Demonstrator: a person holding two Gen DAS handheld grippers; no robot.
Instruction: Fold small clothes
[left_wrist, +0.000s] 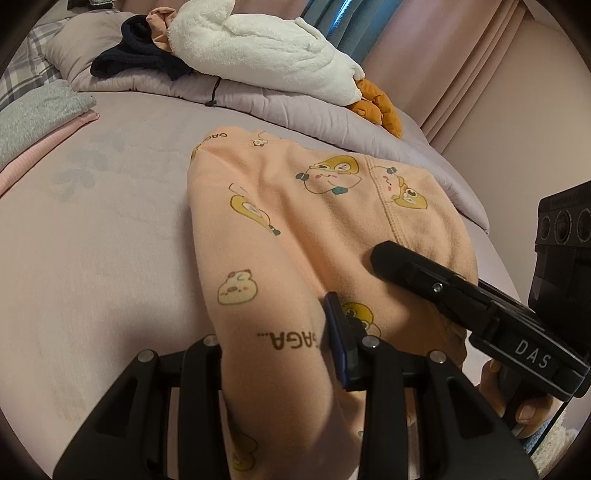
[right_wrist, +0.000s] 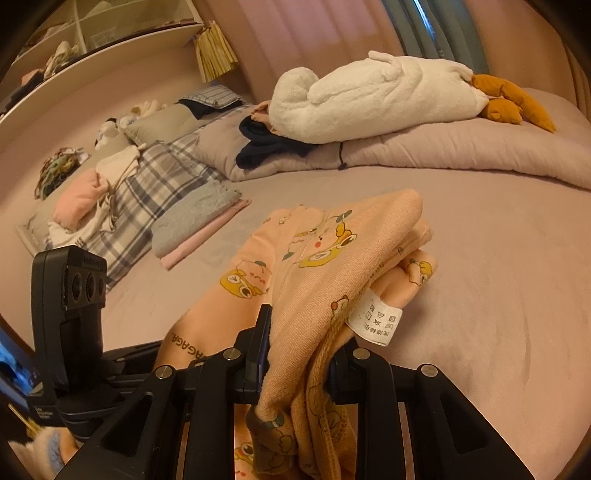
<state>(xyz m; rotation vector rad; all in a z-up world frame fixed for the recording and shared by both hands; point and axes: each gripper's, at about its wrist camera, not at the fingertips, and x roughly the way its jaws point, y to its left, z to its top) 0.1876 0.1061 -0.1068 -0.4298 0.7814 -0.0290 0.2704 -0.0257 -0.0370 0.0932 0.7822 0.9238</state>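
Both tongs are gripping the peach garment (left_wrist: 295, 229) that is lying on the bed (left_wrist: 110, 240). Left gripper (left_wrist: 280, 354) is pinching a thick fold, jaws narrowed on the cloth. Right gripper (right_wrist: 295, 350) is clamping a bunched edge; only its view is showing the white care label (right_wrist: 375, 323) and the folded pile (right_wrist: 195, 229) beyond. Left view alone is showing the right gripper's finger (left_wrist: 424, 273) resting on the fabric.

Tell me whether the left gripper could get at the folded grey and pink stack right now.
Probably not yet: the left gripper is shut on the peach garment, as is the right gripper. The bedsheet toward the folded stack looks bare, so only the held garment hinders it.
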